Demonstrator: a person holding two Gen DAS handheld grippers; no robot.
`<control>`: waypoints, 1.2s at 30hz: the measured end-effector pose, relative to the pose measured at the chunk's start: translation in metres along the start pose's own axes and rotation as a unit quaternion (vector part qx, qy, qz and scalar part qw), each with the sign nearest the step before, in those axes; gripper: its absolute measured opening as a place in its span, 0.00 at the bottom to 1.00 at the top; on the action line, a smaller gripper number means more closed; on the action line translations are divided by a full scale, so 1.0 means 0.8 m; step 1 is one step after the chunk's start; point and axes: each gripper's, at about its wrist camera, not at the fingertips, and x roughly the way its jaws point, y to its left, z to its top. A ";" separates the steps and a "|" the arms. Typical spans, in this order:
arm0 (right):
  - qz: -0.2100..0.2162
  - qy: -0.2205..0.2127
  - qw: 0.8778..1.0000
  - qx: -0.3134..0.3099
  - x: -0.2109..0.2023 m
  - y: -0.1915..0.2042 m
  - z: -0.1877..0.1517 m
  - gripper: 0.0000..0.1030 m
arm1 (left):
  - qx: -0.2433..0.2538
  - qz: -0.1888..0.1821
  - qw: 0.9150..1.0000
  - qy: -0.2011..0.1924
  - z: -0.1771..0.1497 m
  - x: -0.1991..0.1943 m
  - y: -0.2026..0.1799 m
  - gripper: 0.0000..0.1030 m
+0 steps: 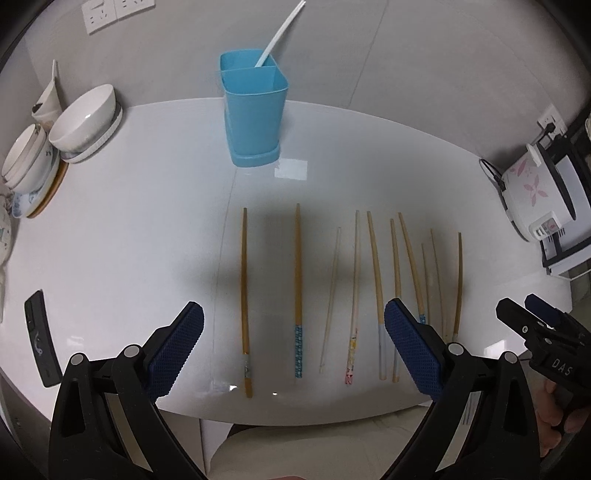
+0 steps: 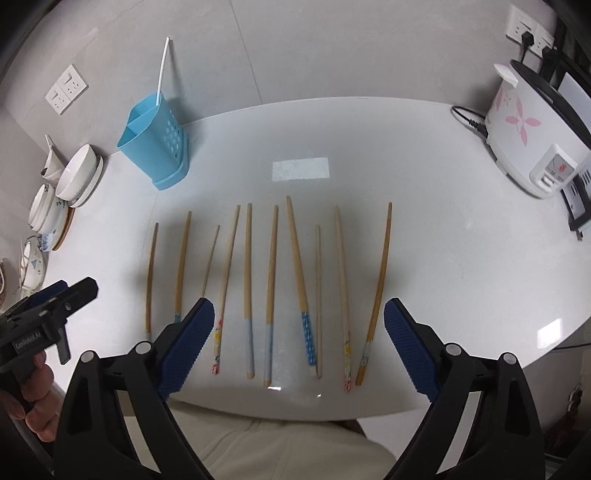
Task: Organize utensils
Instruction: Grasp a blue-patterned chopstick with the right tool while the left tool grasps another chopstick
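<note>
Both jaw pairs wide apart, nothing held: left gripper [image 1: 293, 349] above near ends of left chopsticks, right gripper [image 2: 299, 345] above middle of row

Chopsticks [image 2: 271, 295] flat on white table [image 2: 443, 258], side by side, some close together

Blue holder [image 1: 255, 110] well beyond, by wall, white straw [image 1: 280, 33] in rear compartment

Risks, judged: thin flat sticks slipping from pads; pinching two at once; nudging neighbours out of row; tall light holder tipping on insertion
</note>
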 end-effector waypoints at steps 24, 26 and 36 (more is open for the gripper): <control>-0.026 0.127 0.991 -0.027 0.164 -0.005 -0.010 0.42 | -0.007 0.049 0.994 0.096 -0.007 0.176 0.086 0.81; -0.031 0.140 0.989 -0.026 0.172 -0.005 -0.011 0.35 | -0.006 0.049 0.993 0.104 -0.009 0.183 0.087 0.80; -0.030 0.150 0.987 -0.047 0.181 0.007 -0.006 0.20 | 0.008 0.052 0.991 0.123 -0.003 0.198 0.079 0.63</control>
